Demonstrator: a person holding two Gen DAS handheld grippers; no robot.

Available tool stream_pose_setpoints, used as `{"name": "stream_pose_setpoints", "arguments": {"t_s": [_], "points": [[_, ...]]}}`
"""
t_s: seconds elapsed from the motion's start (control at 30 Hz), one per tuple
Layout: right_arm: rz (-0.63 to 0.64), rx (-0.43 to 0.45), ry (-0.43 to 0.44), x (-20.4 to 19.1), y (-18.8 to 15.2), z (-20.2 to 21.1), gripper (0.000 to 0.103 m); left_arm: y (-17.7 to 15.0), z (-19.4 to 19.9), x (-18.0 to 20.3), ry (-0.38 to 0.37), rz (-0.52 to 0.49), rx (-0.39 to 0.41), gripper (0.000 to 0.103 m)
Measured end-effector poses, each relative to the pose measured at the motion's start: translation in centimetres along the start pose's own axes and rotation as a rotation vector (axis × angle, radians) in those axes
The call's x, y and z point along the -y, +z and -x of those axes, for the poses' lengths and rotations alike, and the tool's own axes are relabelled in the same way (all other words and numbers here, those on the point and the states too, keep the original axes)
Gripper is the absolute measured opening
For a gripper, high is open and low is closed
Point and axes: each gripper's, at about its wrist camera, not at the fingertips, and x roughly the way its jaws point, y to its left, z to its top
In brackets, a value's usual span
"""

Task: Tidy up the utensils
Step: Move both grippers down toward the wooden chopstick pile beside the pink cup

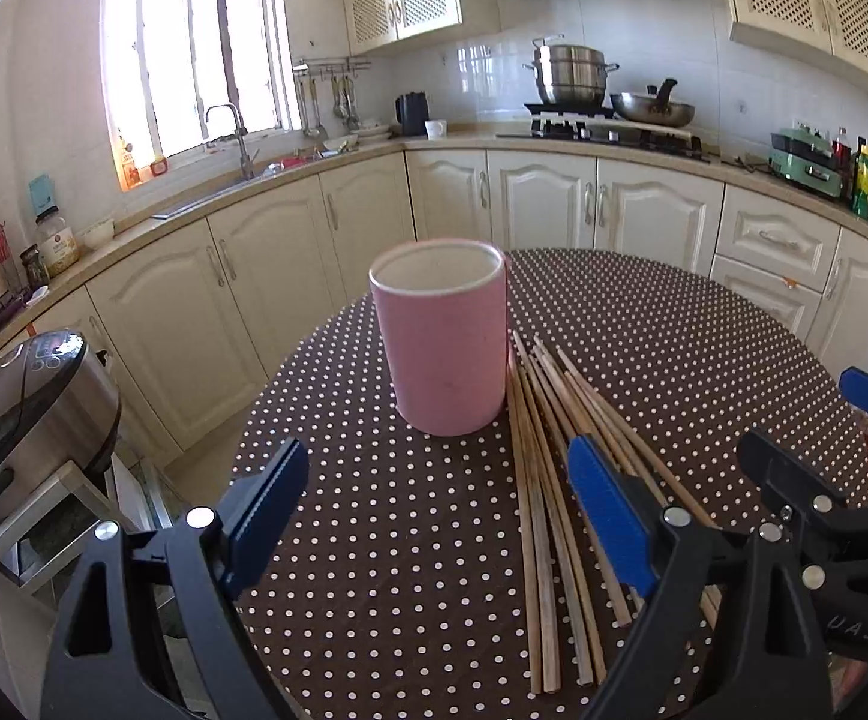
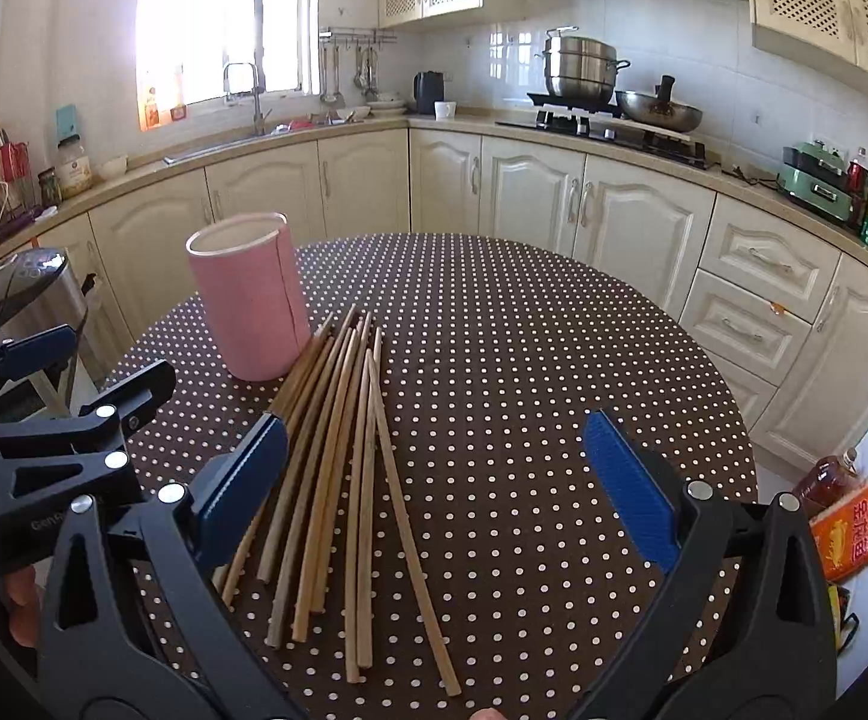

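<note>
A pink cylindrical holder [image 1: 441, 339] stands upright and looks empty on the dotted round table [image 1: 673, 324]. Several wooden chopsticks [image 1: 544, 480] lie in a loose bundle just right of it. My left gripper [image 1: 439, 504] is open and empty, hovering in front of the holder, with its right finger over the chopsticks. In the right wrist view the holder [image 2: 248, 300] is at the upper left and the chopsticks [image 2: 338, 480] fan out toward me. My right gripper [image 2: 434, 480] is open and empty above the chopsticks' near ends. The left gripper's fingers [image 2: 134, 396] show at the left.
A rice cooker [image 1: 32, 408] sits on a low stand left of the table. Snack packets [image 2: 853, 528] and a bottle [image 2: 826, 474] lie off the table's right edge. Kitchen cabinets, a sink and a stove with pots [image 1: 571, 75] line the far walls.
</note>
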Motion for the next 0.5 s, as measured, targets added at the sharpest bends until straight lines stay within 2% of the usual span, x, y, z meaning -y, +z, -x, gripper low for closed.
{"name": "stream_pose_setpoints", "arguments": {"t_s": [0.23,0.37,0.5], "points": [[0.035,-0.097,-0.02,0.9,0.1,-3.3,0.097,-0.4,-4.3,-0.9,-0.05,-0.006,-0.145,0.087],[0.037,-0.14,-0.022,1.5,0.1,-5.0,0.097,-0.8,-5.9,-0.8,-0.081,-0.023,-0.183,0.087],[0.027,-0.193,0.014,2.0,0.0,-6.5,0.097,-1.0,-7.5,-0.4,-0.088,-0.048,-0.215,0.087]]}}
